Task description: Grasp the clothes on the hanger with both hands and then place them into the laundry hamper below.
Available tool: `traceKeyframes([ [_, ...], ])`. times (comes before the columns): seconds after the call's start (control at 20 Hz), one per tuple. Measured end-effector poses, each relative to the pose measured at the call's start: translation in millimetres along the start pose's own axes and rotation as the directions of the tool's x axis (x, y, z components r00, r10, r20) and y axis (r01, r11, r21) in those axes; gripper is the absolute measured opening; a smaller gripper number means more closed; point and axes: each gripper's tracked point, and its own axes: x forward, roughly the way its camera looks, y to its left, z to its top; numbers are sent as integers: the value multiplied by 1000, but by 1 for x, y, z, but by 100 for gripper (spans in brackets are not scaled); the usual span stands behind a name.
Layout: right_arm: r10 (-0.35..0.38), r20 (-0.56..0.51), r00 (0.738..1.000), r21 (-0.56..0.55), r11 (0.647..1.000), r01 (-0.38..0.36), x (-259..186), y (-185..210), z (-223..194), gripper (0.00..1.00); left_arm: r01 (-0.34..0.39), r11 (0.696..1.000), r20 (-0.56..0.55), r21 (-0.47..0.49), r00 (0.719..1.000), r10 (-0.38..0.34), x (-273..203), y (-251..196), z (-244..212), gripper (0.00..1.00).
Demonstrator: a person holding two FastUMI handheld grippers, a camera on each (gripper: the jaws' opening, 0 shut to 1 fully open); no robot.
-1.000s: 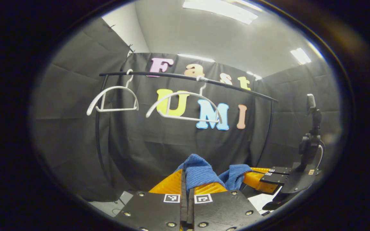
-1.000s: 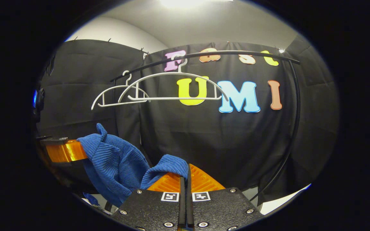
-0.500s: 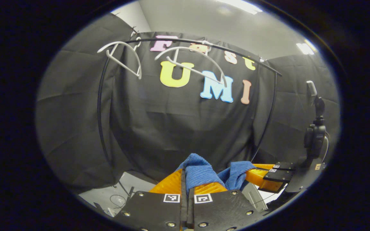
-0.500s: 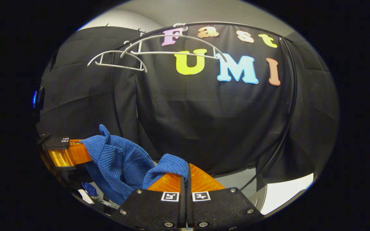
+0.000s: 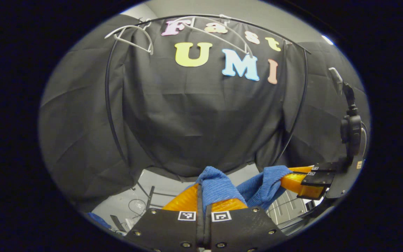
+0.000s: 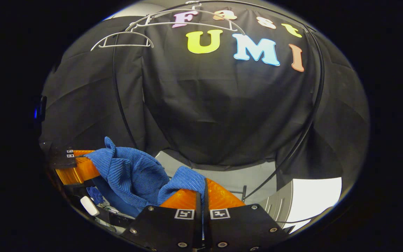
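- Left gripper view: the left gripper [image 5: 203, 196] sits at bottom centre, its fingers pinched together on a fold of the blue ribbed knit garment [image 5: 219, 187].
- To the right, just beside it, the right gripper [image 5: 292, 178] clamps the other end of the same cloth, which sags between the two.
- The two white plastic hangers [image 5: 131, 35] hang bare on the thin black curved rail [image 5: 110, 105].
- Vs 1 s ago: rail and hangers have slid from mid-picture up to the top edge, and pale floor plus a wire-like frame, poss. the hamper, have come into sight low down. Judgement: both hands are going down w/ the cloth; the take-off is done, the drop into the hamper is left.
- Right gripper view: the right gripper [image 6: 201, 196] is closed on a bunch of the garment [image 6: 131, 175]. The left gripper [image 6: 79, 168] holds the far end at left.
- The hangers [image 6: 121, 36] are empty at the top. A pale curved wall [image 6: 310, 196] at lower right may be the hamper; can't tell for sure.
- Vs 1 s ago: same upward slide of the rail, more floor visible, grip on the cloth unchanged.
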Motion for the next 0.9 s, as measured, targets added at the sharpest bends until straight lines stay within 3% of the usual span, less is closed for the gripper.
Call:
traceKeyframes([
  [0.1,-3,-39,999,-13,1000,2,-3,2,-15,4,-13,1000,-52,12,999,13,-1,2,-21,1],
  [0.15,-5,-54,999,-14,1000,4,-4,1,-22,5,-17,1000,-76,21,997,19,-1,4,-31,5],
  [0.35,31,-105,994,-3,999,-32,-2,10,-36,13,-26,999,-177,40,984,32,2,1,-62,5],
  [0.4,33,-96,995,-3,999,-33,-5,11,-35,29,-33,998,-201,51,979,43,4,2,-71,6],
  [0.45,34,-89,995,-5,999,-34,-8,11,-33,36,-37,998,-222,58,974,49,4,2,-82,8],
  [0.55,21,-87,996,-17,1000,-23,-11,11,-34,51,-37,998,-239,53,970,48,2,2,-90,24],
  [0.6,13,-82,997,-19,1000,-14,-12,10,-34,66,-38,998,-232,44,972,47,3,2,-89,42],
  [0.75,-12,-70,997,-14,1000,11,-16,7,-33,86,-49,998,-185,37,981,55,-2,5,-73,96],
  [0.85,-24,-58,998,1,1000,24,-22,5,-29,93,-56,997,-138,50,988,63,-8,10,-56,96],
  [0.9,-35,-44,998,11,999,36,-27,3,-25,94,-60,997,-102,55,993,65,-11,13,-43,90],
])
